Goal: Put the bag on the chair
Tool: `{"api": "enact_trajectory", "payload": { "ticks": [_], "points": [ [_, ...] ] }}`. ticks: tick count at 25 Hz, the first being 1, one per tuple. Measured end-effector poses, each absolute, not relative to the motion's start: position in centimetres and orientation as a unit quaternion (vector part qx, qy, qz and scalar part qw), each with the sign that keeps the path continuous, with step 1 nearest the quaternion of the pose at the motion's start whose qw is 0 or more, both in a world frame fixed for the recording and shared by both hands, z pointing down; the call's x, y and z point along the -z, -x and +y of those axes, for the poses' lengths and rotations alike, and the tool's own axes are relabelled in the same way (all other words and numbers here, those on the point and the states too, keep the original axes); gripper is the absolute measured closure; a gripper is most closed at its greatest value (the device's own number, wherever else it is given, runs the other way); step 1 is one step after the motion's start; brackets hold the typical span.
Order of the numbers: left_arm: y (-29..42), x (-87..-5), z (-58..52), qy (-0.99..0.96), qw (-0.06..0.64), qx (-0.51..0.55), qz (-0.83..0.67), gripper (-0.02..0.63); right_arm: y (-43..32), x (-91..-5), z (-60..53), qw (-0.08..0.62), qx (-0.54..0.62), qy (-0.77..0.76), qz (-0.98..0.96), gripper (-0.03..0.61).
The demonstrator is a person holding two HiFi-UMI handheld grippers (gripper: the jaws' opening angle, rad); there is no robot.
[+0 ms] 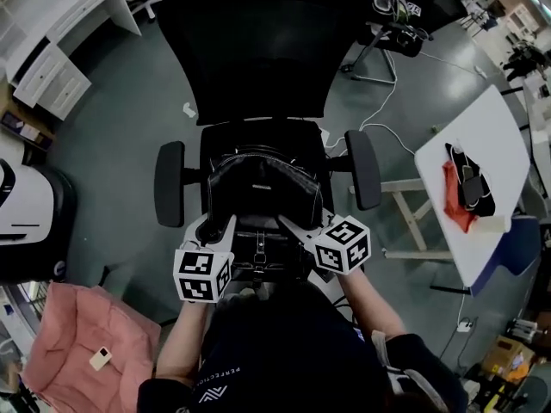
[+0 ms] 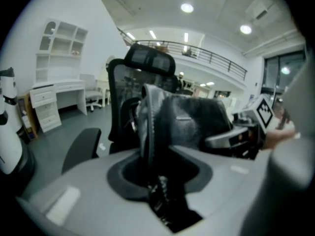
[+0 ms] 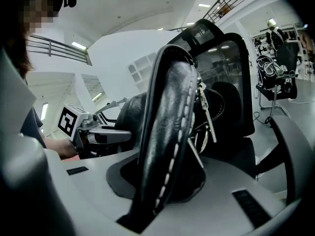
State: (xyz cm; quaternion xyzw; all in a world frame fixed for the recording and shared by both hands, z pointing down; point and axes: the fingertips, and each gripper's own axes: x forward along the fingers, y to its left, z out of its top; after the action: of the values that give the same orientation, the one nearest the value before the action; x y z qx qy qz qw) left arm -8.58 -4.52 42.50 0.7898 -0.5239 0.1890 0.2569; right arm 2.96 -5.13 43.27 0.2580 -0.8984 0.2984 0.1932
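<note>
Black leather bag point(image 1: 263, 183) over the office chair point(image 1: 250, 50) seat, left gripper point(image 1: 222, 226) and right gripper point(image 1: 290, 224) each clamped on an edge; only the right gripper view reveals its white stitching point(image 3: 173, 154).

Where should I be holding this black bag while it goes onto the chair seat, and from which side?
Its upright edges at the two near corners, coming from the front of the chair. The bag stands tall with thin, stiff edges that pinch well; the left claw and right claw are each shut on one, which should keep it level.
</note>
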Motion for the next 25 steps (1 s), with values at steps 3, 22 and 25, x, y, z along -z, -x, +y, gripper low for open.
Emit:
{"api": "enact_trajectory", "payload": {
  "ticks": [3,22,25],
  "points": [
    [8.9,-43.8,-6.5,-0.776,0.268,-0.192,-0.538,0.491,-2.6,-44.6,-7.6,0.198,-0.305,-0.236,-0.901,0.514],
    [11.1,-51.7,-14.4,-0.722,0.311,-0.204,-0.583,0.489,-0.2,-52.6,-17.1,0.221,-0.326,-0.161,-0.905,0.511],
    [11.4,-53.0,-15.1,-0.718,0.315,-0.208,-0.585,0.488,0.0,-54.0,-17.9,0.220,-0.330,-0.158,-0.904,0.511]
  ]
}}
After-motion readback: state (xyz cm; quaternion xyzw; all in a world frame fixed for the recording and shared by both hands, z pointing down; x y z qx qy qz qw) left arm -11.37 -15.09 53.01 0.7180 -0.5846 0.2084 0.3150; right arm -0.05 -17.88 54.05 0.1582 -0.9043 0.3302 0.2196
